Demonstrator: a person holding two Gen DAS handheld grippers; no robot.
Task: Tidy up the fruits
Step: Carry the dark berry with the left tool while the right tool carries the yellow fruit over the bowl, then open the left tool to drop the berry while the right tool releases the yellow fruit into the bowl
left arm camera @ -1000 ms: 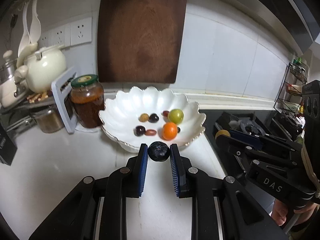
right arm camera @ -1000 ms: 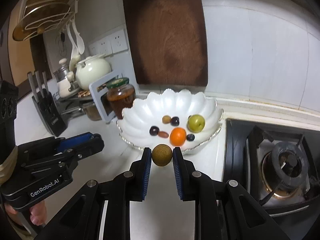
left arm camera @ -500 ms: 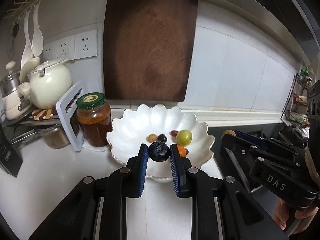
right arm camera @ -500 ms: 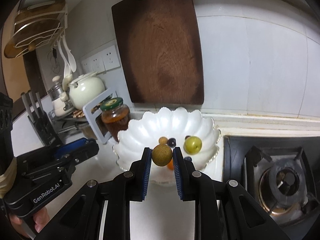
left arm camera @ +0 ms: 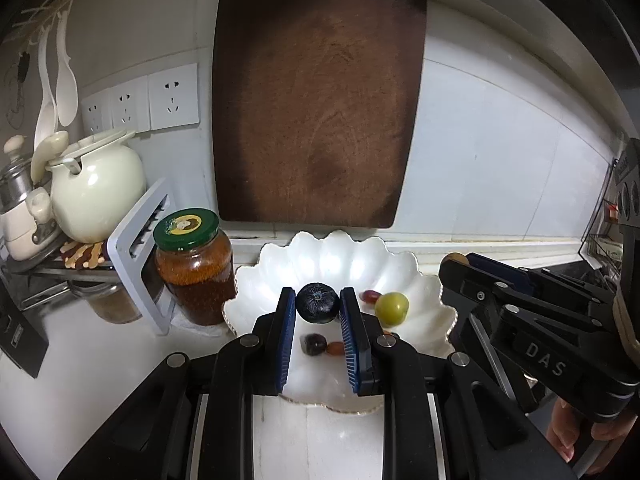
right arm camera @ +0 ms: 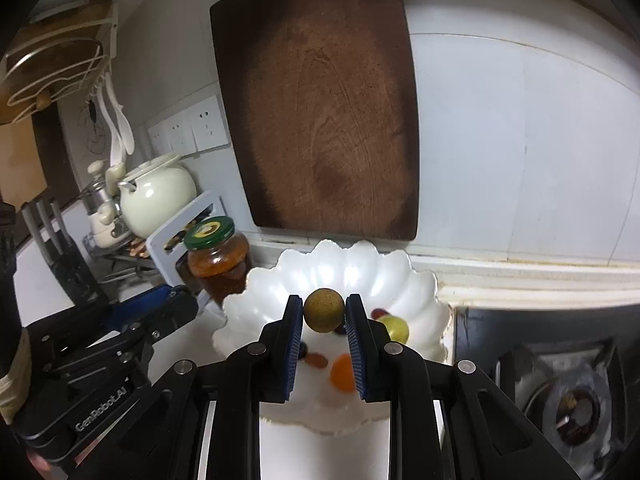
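A white scalloped bowl [left arm camera: 324, 256] [right arm camera: 360, 268] stands on the counter against the wall. In it lie a green fruit [left arm camera: 392, 309] [right arm camera: 396, 328], an orange fruit [right arm camera: 342, 372], a dark plum [left arm camera: 314, 344] and small reddish fruits [left arm camera: 370, 297]. My left gripper [left arm camera: 317, 310] is shut on a dark blue-black round fruit [left arm camera: 317, 308], held over the bowl. My right gripper [right arm camera: 324, 312] is shut on a brownish-yellow round fruit [right arm camera: 324, 310], also above the bowl. Each gripper shows at the side of the other's view.
A green-lidded jar [left arm camera: 194, 268] stands left of the bowl beside a grey rack [left arm camera: 136, 256] and a cream teapot [left arm camera: 96, 196]. A dark wooden cutting board [left arm camera: 316, 92] leans on the wall behind. A gas stove [right arm camera: 560, 392] lies to the right.
Both grippers, each still holding its fruit, have moved forward and up from in front of the bowl to above it. The fruits in the bowl now lie partly under the fingers.
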